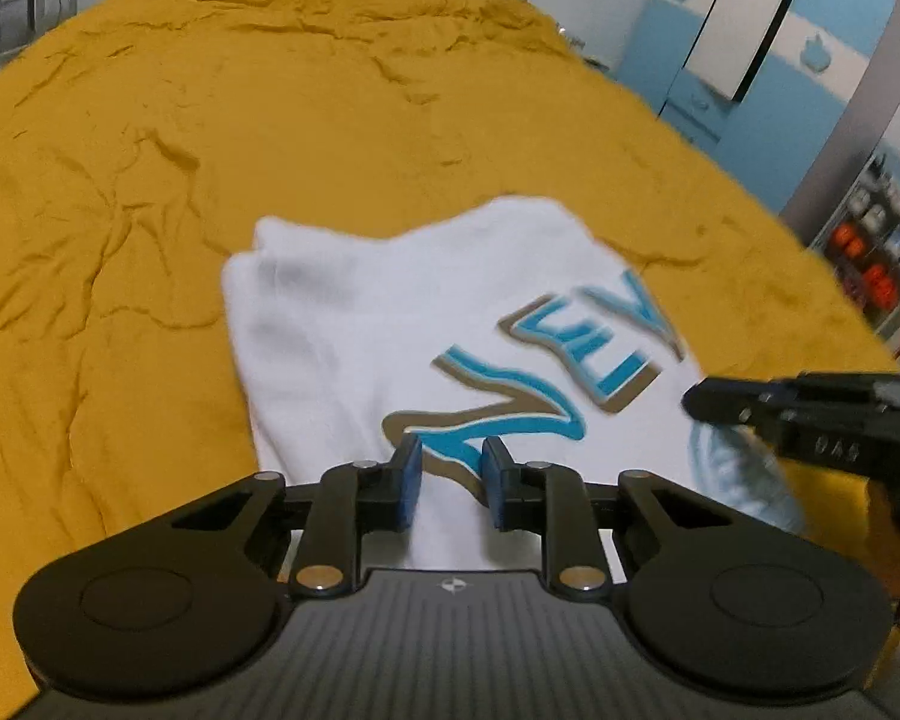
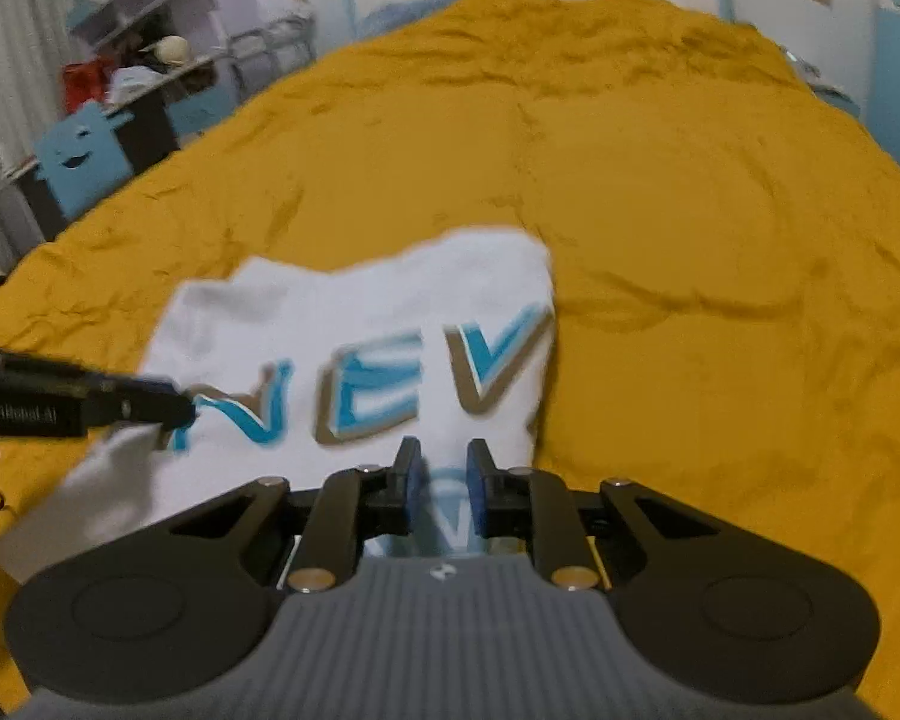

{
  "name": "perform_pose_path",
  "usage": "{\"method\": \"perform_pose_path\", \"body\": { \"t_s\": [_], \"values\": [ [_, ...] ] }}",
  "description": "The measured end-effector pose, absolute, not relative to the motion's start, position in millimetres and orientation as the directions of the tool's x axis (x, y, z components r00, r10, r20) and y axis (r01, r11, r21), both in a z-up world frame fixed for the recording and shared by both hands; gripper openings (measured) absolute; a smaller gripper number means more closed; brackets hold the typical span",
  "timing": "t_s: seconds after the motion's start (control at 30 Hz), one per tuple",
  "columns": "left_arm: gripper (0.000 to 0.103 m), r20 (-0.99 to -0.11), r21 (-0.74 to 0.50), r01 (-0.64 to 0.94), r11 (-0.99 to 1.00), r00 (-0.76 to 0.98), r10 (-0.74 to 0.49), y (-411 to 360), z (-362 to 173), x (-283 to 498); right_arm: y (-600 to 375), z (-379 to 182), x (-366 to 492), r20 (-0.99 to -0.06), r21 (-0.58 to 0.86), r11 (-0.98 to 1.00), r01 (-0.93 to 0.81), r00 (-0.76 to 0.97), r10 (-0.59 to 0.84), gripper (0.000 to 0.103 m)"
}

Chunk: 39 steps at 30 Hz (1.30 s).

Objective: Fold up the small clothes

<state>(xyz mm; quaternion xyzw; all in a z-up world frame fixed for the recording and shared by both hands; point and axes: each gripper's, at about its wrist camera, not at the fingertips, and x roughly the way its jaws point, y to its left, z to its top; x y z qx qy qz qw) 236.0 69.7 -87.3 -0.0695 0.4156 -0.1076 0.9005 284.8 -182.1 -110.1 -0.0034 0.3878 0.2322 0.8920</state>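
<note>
A small white shirt (image 1: 354, 330) with blue and tan letters lies partly folded on the mustard bedspread (image 1: 150, 150). My left gripper (image 1: 450, 480) hovers over its near edge. The blue pads stand apart, and cloth shows in the gap with nothing pinched. My right gripper (image 2: 441, 486) is over the shirt (image 2: 342, 312) near its pale blue collar, pads likewise apart over the cloth. Each gripper shows in the other's view: the right gripper (image 1: 708, 402) comes in from the right, the left gripper (image 2: 174, 408) from the left, both low above the print.
The bedspread (image 2: 690, 240) stretches wide and wrinkled on all sides of the shirt. A desk with clutter and a blue chair (image 2: 84, 162) stand beyond the left edge. Blue and white wardrobes (image 1: 750, 30) and shelves (image 1: 882, 252) line the right.
</note>
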Motion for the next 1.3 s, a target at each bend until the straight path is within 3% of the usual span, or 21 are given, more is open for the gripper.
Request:
{"method": "perform_pose_path", "body": {
  "t_s": [0.2,0.47,0.73,1.0,1.3],
  "values": [
    [0.027,-0.749,-0.196,0.133,0.972,0.619,-0.236,73,-88,232,-184,-134,290,-0.72,0.19,0.906,-0.379,0.574,0.391,0.006],
    [0.025,-0.784,-0.079,0.145,0.986,0.602,-0.152,57,-57,217,-185,-93,266,-0.692,0.162,0.895,-0.415,0.599,0.403,0.006],
    [0.025,-0.725,0.029,0.199,0.98,0.679,-0.117,34,-40,164,-182,-72,205,-0.681,0.056,0.848,-0.527,0.601,0.418,0.008],
    [0.023,-0.762,0.026,0.18,0.983,0.641,-0.097,41,-74,131,-197,-105,174,-0.739,0.005,0.866,-0.5,0.581,0.34,0.011],
    [0.02,-0.772,-0.066,0.139,0.988,0.62,-0.139,55,-115,133,-202,-146,187,-0.777,0.066,0.879,-0.472,0.528,0.342,0.011]
  ]
}}
